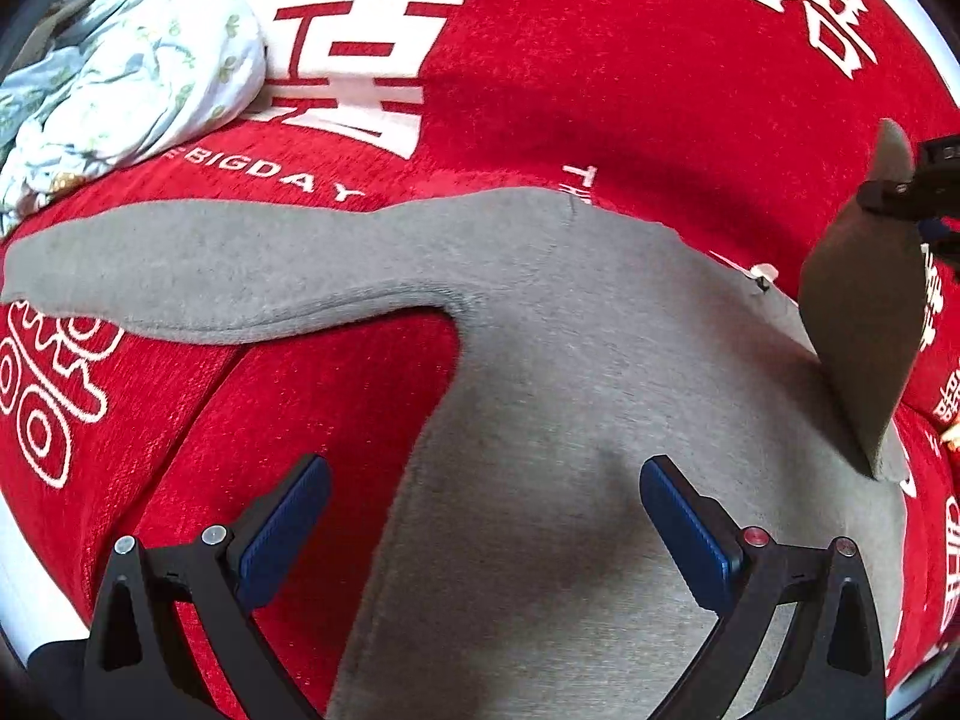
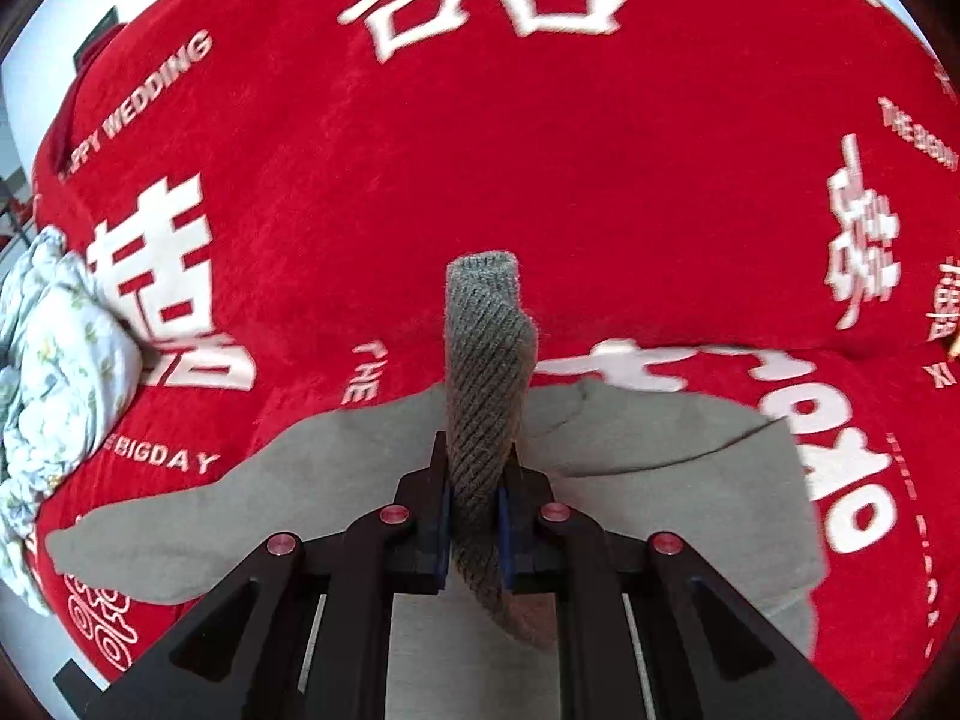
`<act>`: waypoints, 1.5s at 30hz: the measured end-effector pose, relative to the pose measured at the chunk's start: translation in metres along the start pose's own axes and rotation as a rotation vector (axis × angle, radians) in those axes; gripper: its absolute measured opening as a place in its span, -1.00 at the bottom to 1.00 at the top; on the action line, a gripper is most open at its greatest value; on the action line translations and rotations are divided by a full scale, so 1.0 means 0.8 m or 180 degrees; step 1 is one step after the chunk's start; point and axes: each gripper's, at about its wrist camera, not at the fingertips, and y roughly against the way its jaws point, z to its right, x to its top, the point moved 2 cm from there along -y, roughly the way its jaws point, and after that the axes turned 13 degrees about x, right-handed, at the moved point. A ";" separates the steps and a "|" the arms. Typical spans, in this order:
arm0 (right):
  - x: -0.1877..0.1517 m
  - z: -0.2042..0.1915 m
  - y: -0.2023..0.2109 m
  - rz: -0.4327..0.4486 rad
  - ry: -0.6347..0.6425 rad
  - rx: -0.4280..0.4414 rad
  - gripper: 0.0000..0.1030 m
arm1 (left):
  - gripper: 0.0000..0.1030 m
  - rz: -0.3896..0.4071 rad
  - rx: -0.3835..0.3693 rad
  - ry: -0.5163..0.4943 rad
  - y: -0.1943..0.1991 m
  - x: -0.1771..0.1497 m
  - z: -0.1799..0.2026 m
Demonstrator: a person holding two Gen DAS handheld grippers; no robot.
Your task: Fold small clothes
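Note:
A small grey long-sleeved top (image 1: 540, 372) lies flat on a red blanket (image 1: 600, 72). One sleeve stretches out to the left (image 1: 180, 264). My left gripper (image 1: 480, 498) is open and hovers just above the body of the top, holding nothing. My right gripper (image 2: 474, 504) is shut on the ribbed cuff of the other sleeve (image 2: 486, 372) and holds it up off the cloth. That lifted sleeve also shows in the left wrist view (image 1: 864, 324) at the right, with the right gripper (image 1: 900, 192) pinching it.
A crumpled white floral garment (image 1: 132, 78) lies at the far left on the blanket; it also shows in the right wrist view (image 2: 54, 348). The red blanket (image 2: 540, 150) with white lettering covers the whole surface. A pale edge shows at the lower left (image 1: 24, 570).

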 end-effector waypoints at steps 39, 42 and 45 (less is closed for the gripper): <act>-0.091 0.013 -0.112 -0.0620 0.0451 -0.0112 0.58 | 1.00 -0.0141 0.0175 0.0484 -0.033 0.017 -0.074; -0.102 -0.019 -0.129 -0.0527 0.0891 -0.0314 0.59 | 1.00 -0.0228 0.0244 0.0599 -0.042 0.021 -0.102; -0.106 -0.017 -0.122 -0.0376 0.0888 -0.0274 0.59 | 1.00 -0.0271 0.0274 0.0883 -0.047 0.029 -0.149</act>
